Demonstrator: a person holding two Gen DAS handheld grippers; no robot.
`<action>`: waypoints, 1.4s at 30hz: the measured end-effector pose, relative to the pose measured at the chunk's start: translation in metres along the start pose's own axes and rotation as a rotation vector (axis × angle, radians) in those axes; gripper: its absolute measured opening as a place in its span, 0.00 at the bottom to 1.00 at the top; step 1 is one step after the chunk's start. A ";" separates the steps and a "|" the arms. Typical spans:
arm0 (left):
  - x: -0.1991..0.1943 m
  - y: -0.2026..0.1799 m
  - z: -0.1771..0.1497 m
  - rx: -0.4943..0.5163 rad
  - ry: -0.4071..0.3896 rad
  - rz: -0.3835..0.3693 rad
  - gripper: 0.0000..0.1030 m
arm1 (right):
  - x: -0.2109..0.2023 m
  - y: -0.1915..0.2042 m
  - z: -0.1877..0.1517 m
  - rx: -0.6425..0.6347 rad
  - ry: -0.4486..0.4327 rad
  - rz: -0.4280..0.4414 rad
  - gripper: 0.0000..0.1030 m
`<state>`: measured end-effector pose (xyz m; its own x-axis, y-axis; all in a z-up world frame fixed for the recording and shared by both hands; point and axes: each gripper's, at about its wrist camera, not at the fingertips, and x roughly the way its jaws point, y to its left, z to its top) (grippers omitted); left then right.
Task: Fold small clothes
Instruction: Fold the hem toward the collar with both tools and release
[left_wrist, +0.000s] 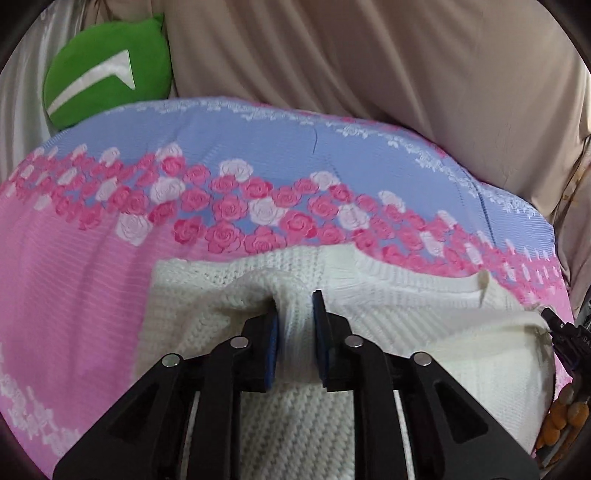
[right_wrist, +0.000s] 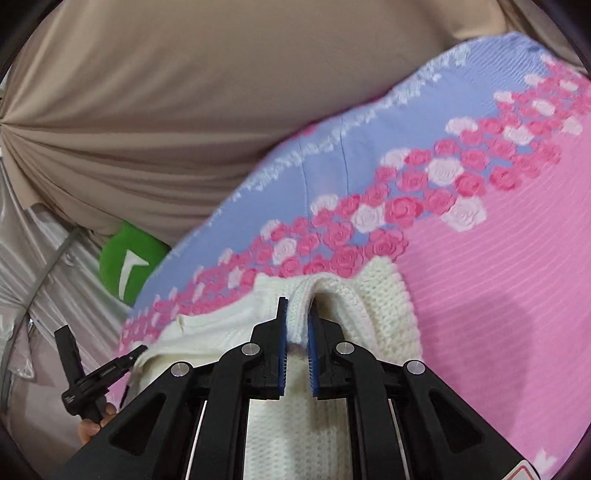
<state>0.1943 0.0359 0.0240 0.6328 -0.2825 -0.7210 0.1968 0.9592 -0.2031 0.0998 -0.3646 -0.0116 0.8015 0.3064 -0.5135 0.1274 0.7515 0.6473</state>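
Now the left gripper pinches a ridge of the white sweater, which lies on the pink side of the bedspread, just below its band of roses. Further right, the right gripper is clamped on another bunch of knit. Best bet: lift both evenly, keep the edge taut, lay it square.

Bright, even light; fisheye-warped edges — slight motion blur.

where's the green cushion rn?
Green cushion: upper left in the left wrist view, mid-left in the right wrist view, wedged between the floral bedspread's far blue edge and the beige curtain.
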 end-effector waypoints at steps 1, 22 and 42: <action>0.002 0.004 -0.003 -0.014 -0.009 -0.021 0.21 | -0.005 -0.002 0.001 0.015 -0.024 0.014 0.15; -0.106 0.068 -0.116 -0.091 0.074 -0.102 0.14 | -0.126 0.006 -0.141 -0.149 -0.012 -0.124 0.29; -0.191 0.083 -0.157 -0.107 0.043 -0.086 0.25 | -0.189 -0.011 -0.143 -0.157 -0.026 -0.226 0.20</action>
<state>-0.0278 0.1713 0.0408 0.5843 -0.3647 -0.7250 0.1660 0.9282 -0.3331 -0.1367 -0.3470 -0.0023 0.7781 0.1072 -0.6190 0.2144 0.8808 0.4221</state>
